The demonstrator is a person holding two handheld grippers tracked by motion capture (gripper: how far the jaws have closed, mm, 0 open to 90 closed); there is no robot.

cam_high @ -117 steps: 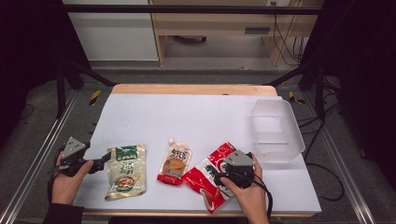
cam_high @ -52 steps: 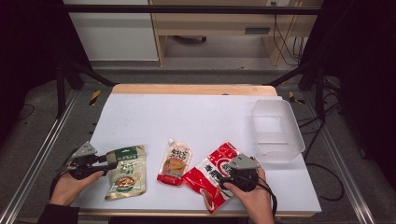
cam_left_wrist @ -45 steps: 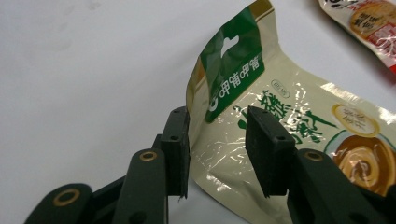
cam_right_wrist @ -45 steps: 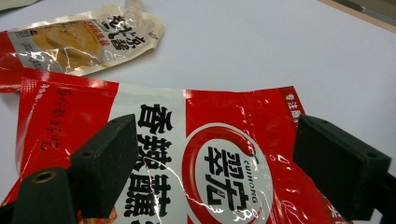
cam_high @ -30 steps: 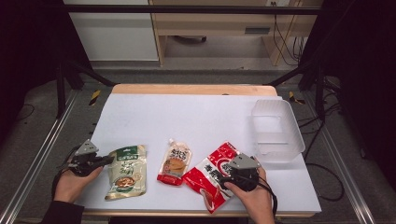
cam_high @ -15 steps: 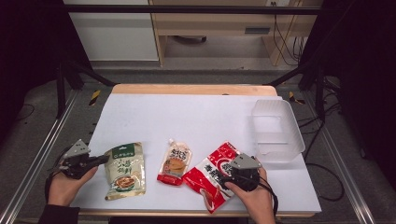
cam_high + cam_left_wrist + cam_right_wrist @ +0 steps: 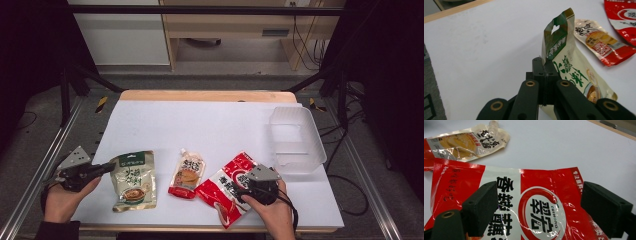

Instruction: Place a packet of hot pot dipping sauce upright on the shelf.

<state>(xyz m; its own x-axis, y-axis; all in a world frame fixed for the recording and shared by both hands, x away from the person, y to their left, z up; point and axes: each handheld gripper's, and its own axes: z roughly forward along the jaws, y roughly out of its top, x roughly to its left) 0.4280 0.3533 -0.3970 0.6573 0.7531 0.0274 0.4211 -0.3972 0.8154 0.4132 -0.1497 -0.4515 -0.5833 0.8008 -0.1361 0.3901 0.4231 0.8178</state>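
Our left gripper (image 7: 107, 167) was matte black, topped by a grey three-cornered plate with small dark holes, and a black cable trailed from it. Seen along its own length, its black linkage arms carried brass-coloured rivets and small dark screw holes near the pads. Our right gripper (image 7: 239, 189) bore the same grey plate over a black body, with a black cable looping beside the wrist; its fingers (image 7: 481, 206) were blocky black pads. We wore a dark sleeve on the left forearm.
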